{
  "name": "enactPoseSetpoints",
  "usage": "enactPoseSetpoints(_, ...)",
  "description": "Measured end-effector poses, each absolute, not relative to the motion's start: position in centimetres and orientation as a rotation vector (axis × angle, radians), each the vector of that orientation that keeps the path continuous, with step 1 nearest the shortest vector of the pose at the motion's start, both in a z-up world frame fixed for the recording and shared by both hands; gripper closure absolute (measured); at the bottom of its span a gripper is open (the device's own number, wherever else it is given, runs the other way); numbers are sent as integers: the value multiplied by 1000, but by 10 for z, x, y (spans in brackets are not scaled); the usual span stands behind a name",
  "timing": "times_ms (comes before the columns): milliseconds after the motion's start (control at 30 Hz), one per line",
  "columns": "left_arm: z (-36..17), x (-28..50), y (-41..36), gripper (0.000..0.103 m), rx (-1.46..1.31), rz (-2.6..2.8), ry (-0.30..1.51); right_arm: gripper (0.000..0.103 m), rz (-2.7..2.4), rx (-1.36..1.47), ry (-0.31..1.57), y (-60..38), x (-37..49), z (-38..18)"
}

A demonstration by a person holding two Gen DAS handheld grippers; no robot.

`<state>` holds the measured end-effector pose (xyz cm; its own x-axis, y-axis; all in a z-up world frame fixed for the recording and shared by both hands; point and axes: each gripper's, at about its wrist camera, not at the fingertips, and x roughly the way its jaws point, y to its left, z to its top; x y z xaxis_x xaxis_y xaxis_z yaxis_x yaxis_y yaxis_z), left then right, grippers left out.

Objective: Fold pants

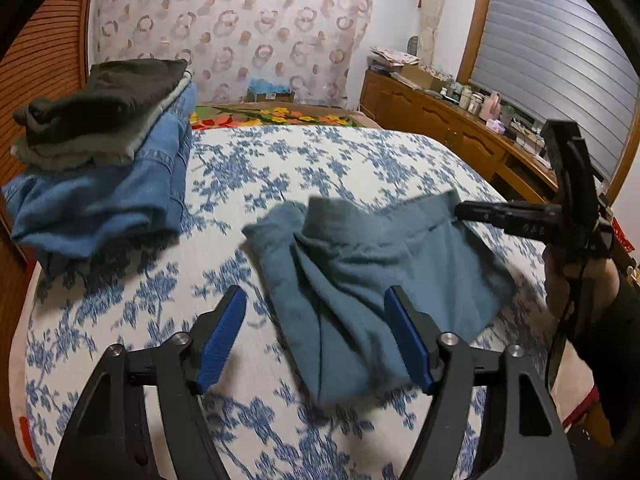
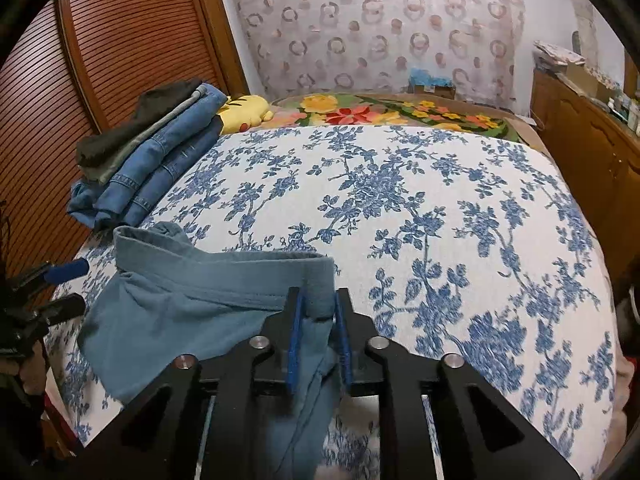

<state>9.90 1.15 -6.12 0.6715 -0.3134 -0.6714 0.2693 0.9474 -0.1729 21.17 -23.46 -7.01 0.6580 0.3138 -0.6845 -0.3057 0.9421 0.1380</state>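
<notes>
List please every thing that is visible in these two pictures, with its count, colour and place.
pants: one pair, grey-blue, on the bedspread, waistband corner held by the right gripper
folded clothes pile: one pile, blue denim under grey and black pieces, at the bed's left edge by the louvred door
bedspread: one, white with blue flowers, over the bed
flowered blanket: one, yellow, red and green, at the far end of the bed
yellow plush toy: one, behind the pile
sideboard: one, brown wood, right wall, small items on top
left gripper: black with blue pads, open above the pants
right gripper: black with blue pads, shut on the waistband
</notes>
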Motion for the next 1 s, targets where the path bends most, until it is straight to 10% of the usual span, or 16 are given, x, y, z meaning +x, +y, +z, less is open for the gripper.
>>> enactPoseSetpoints(300,-73,72,6,68,-75,-383,791,76,401,-10,786,-247,139,-64)
enactPoseSetpoints(867,-88,78,0,70,-54,-365,829,76,415,-44,824,-242,111,-76)
enactPoseSetpoints(1000,-90,78,-1,85,-57,-372,842,76,417,-47,833,-242,115,-81)
